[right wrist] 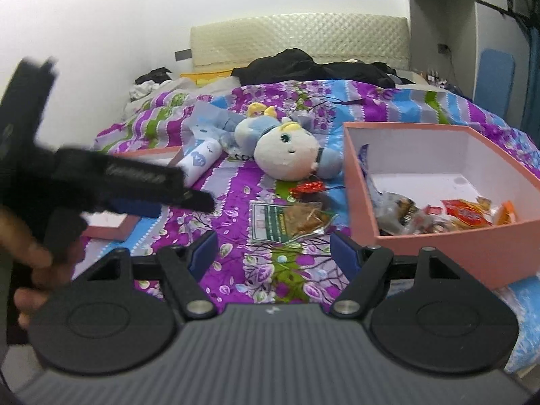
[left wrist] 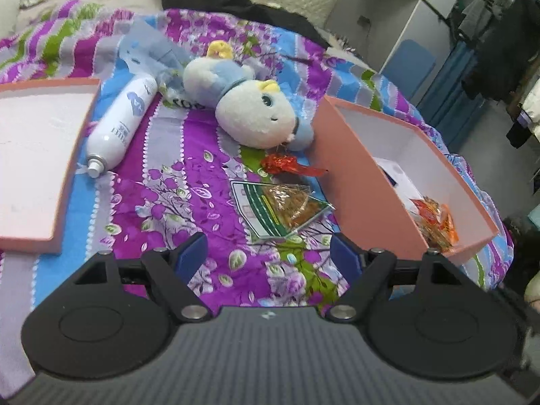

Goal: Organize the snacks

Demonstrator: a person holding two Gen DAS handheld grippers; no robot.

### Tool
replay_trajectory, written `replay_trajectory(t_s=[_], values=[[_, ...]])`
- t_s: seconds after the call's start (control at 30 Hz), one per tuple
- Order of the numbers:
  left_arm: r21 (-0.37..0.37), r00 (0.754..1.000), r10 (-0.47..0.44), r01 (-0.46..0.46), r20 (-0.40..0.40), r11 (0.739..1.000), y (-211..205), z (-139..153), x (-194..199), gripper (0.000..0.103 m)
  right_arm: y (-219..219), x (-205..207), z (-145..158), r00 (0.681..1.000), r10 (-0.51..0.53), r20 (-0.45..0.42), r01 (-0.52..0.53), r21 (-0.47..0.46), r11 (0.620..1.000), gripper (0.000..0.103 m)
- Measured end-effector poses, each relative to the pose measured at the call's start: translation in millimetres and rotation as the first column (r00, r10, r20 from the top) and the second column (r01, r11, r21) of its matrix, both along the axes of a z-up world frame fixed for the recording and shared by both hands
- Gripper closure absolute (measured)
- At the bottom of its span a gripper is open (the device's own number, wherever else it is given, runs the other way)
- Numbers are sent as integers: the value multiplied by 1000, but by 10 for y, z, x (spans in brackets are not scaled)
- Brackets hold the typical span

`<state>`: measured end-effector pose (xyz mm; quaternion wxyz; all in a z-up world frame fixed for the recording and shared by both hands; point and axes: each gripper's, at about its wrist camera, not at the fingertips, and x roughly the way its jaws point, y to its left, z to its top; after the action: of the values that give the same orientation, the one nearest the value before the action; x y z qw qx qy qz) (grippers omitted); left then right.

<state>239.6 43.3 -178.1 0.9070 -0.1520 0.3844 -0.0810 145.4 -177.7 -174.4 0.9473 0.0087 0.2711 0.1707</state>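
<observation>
A floral bedspread (left wrist: 189, 155) in purple, blue and green covers the bed. On it to the right sits an open pink box (right wrist: 438, 239) with white inner walls, holding several wrapped snacks (right wrist: 465, 216) at its near end. Its shallow pink lid (left wrist: 37, 155) lies well apart on the left. Between them rests a blue-and-white plush toy (left wrist: 249, 108), with a white spray can (left wrist: 125, 121) lying on its side beside the lid. Just in front of the toy lies a green-and-clear snack packet (left wrist: 280, 209), near the box wall, and a small red foil candy (left wrist: 283, 165) next to it. The left gripper (left wrist: 270, 256) and right gripper (right wrist: 271, 253) both hang above the bedspread with jaws apart, empty. A blurred dark shape, probably the other gripper, crosses the right wrist view.
</observation>
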Motion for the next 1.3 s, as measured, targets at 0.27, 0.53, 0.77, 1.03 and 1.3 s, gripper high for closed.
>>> replay_trajectory(t_s=[0.27, 0.53, 0.77, 1.03, 1.3], values=[[12, 996, -85, 86, -25, 996, -19, -249, 757, 20, 276, 381, -346, 999, -42, 2, 42, -49, 998, 28], [-38, 971, -215, 212, -103, 976, -185, -556, 1690, 20, 539, 903, -670, 997, -78, -3, 77, -125, 989, 28], [-117, 946, -221, 198, -238, 973, -336, -813, 2443, 19, 690, 1293, -856, 999, -40, -17, 35, -242, 970, 28], [-11, 942, -191, 196, -275, 981, -494, -1011, 2815, 19, 776, 1559, -991, 998, -36, -53, 17, -327, 945, 22], [99, 932, -259, 291, -253, 951, -654, -1124, 2964, 26, 809, 1698, -1108, 996, -61, -58, 34, -381, 924, 22]])
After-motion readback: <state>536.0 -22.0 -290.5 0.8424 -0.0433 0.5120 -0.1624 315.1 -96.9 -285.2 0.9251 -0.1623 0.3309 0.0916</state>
